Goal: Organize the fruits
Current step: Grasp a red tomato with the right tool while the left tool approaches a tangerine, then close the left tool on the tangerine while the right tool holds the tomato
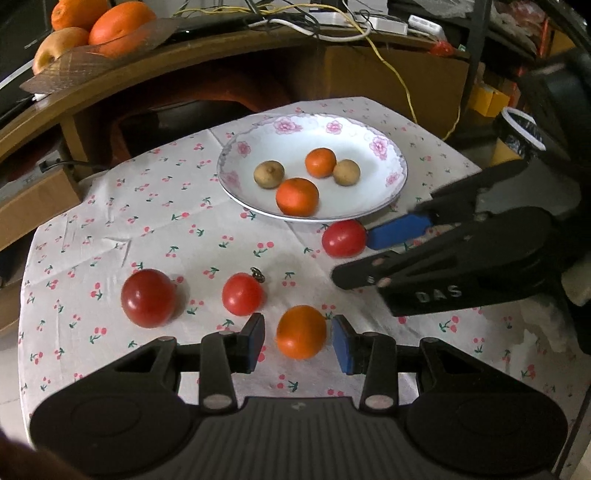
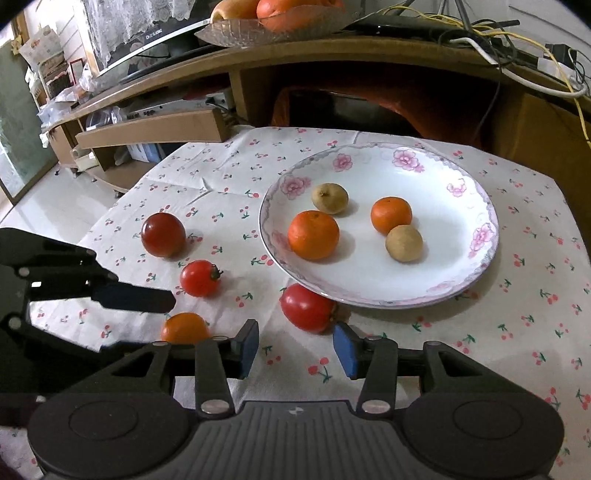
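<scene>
A: Start at the tongs. How do they stand?

B: The left gripper (image 1: 298,341) tilts down at the cloth, its blue pads either side of a loose orange (image 1: 301,331). There is a gap at each pad, so it is spread around the fruit, not pinching it. The right gripper (image 2: 295,347) also tilts down, jaws spread and empty, with the nearest tomato (image 2: 307,308) just beyond its pads.

A: Is that tomato touching anything?

B: In the left wrist view one blue fingertip (image 1: 399,232) of the right gripper sits against its right side. Its far edge tucks under the rim of the plate (image 2: 476,206).

A: Materials and shapes?

B: The grippers are matte black plastic with ribbed bodies and flat blue pads. The fruit is round and smooth, the tomatoes glossy. The tablecloth (image 1: 155,206) is white, creased along fold lines, printed with small red cherries. The plate is shallow white china with pink flowers around the rim.

A: What is in it?

B: Two oranges, a larger one (image 2: 313,234) near the left and a smaller one (image 2: 390,215) farther right, plus two dull brown round fruits (image 2: 329,198) (image 2: 404,243).

A: And outside it?

B: Left of the loose orange lie a small tomato (image 1: 242,294) and, farther left, a big dark red one (image 1: 148,297). Far back, on a wooden shelf (image 2: 332,51), a glass dish (image 2: 255,31) holds large oranges (image 1: 120,22).
</scene>
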Tool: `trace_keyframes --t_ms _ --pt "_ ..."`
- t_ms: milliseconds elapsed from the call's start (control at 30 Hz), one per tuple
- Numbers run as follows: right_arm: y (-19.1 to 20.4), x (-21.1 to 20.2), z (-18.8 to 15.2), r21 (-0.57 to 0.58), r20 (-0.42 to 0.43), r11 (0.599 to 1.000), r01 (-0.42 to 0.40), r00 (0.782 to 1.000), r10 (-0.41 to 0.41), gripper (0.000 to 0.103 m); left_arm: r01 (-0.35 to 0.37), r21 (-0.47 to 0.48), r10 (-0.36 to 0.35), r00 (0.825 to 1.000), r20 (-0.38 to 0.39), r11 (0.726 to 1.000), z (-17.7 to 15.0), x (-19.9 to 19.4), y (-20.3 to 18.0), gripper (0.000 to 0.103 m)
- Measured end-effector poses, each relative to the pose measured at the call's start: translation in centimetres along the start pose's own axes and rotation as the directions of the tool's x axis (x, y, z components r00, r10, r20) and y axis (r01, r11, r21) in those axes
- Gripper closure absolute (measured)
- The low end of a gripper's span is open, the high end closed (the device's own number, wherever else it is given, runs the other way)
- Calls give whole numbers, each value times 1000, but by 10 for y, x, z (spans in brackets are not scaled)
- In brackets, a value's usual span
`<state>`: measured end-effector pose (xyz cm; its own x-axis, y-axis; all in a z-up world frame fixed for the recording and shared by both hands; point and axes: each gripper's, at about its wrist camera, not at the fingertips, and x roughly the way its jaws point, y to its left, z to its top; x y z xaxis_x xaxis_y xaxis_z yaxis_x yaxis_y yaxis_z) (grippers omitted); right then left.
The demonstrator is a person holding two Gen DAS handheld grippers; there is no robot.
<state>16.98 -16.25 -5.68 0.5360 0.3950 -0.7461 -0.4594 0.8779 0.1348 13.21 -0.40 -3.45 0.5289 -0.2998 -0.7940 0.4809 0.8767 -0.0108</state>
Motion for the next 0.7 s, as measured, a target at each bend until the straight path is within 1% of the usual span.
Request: trace_keyframes --t_ms 33,67,200,300,367,433,467,533,667,700 --pt "1 1 0 -5 8 1000 1 1000 -1 54 -5 7 5 1000 -1 1000 -1 1 -1 58" --pt "3 1 1 -5 13 1000 4 1000 -4 53 -7 9 7 1000 -3 1000 -1 2 -1 58" --pt "4 4 2 6 34 999 44 998 -44 55 -15 21 15 1000 3 1000 -1 3 -1 58" --pt "5 7 4 17 48 998 55 997 -55 55 -9 24 9 1000 -1 1000 -2 5 0 58" --pt "8 10 6 5 43 998 65 997 -66 59 -9 30 9 1000 -2 1000 -4 6 -2 58" --pt "11 11 7 -11 34 996 94 995 -94 67 -11 27 11 1000 4 1000 -5 7 -1 58" --pt "12 10 7 -16 30 995 101 994 -101 67 -8 22 8 1000 9 1000 -6 7 -1 58" --pt "10 8 6 -8 21 996 90 996 -90 68 -1 11 1 1000 13 1000 -6 8 0 58" --pt "12 0 1 -14 1 997 75 997 -75 68 15 -9 -15 1000 6 1000 -9 7 0 66" --pt "13 -3 -1 -15 -4 997 73 997 -74 68 20 -8 -20 1000 5 1000 -9 6 -2 66"
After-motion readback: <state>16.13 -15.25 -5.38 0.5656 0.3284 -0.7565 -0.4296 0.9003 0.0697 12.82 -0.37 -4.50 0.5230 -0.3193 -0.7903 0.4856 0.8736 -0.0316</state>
